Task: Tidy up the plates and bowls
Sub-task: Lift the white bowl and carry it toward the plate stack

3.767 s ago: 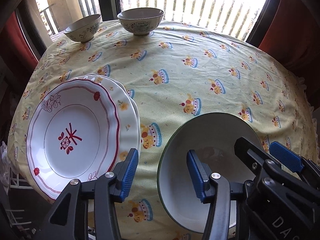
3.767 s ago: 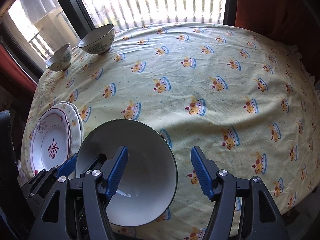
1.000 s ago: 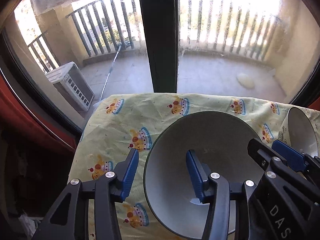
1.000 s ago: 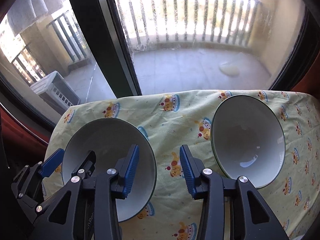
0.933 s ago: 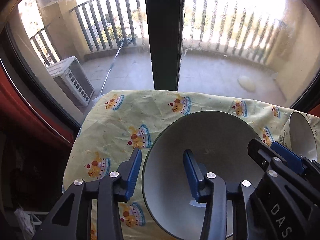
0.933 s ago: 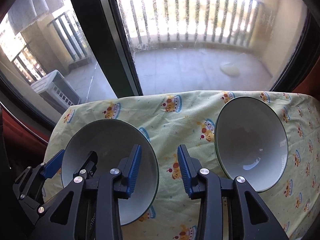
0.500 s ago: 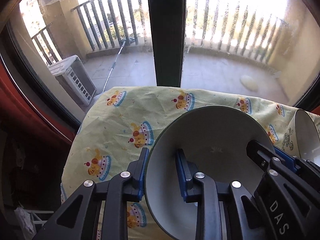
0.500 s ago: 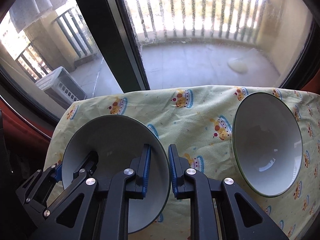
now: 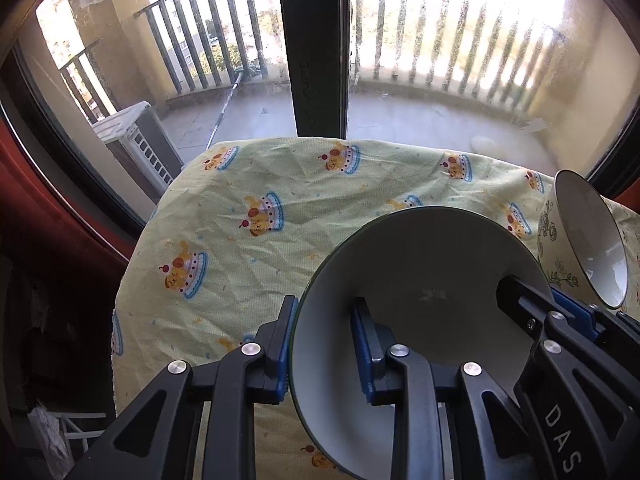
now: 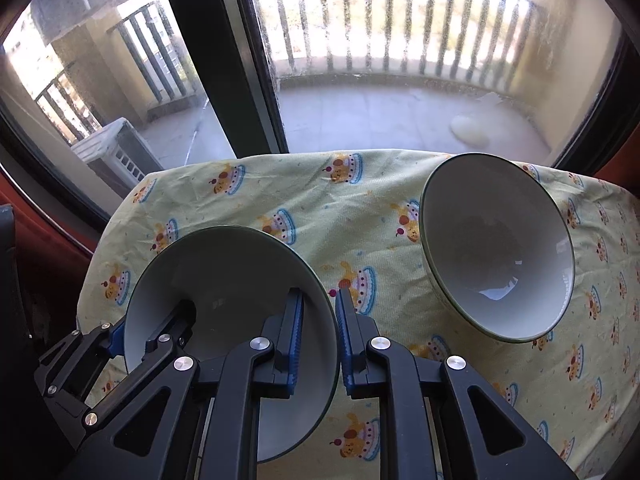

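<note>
Sunlit balcony railing (image 9: 440,40) beyond window (image 10: 400,92)

Both wrist cameras looked steeply down along their fingers toward the window, close above the tablecloth (image 9: 248,264). The green-rimmed bowl (image 9: 420,280) filled the left view's lower right and the right view's lower left (image 10: 224,272); the balcony railing (image 10: 400,32) crossed both tops.
</note>
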Available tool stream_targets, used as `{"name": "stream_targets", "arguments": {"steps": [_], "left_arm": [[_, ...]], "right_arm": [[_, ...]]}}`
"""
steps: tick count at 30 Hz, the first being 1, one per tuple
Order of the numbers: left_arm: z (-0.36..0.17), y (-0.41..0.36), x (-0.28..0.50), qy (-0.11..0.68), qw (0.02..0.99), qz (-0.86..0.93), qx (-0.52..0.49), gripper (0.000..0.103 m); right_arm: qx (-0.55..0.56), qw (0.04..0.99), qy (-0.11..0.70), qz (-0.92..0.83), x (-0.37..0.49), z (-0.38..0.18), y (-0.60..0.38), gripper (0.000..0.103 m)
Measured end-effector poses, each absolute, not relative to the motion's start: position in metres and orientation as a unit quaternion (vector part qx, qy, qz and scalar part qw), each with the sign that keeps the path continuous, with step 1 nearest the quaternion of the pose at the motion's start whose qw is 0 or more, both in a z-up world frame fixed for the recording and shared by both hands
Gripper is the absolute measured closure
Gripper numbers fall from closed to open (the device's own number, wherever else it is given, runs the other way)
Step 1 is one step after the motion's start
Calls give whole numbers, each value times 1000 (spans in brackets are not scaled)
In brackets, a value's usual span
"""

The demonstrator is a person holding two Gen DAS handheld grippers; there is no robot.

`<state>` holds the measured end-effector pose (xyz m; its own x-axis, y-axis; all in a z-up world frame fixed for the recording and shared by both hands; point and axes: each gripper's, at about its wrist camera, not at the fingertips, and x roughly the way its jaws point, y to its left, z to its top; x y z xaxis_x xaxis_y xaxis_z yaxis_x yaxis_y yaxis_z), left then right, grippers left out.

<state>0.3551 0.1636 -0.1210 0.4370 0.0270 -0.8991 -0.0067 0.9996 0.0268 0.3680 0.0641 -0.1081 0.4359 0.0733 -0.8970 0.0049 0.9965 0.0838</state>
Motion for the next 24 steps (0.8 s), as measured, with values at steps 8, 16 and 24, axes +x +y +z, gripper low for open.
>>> {"name": "stream_targets", "arguments": {"steps": [8,16,24], "left_arm": [[-118,151,325,535,845,3,10,78],[-97,135,300,524,851,-6,28,78],[-66,111,275,507,861,-9,37,78]], "right_arm": [[47,842,536,16,336,-104,50,84],[68,845,530,13,307,-89,31,84],[85,855,512,15,279,-63,7,84]]}}
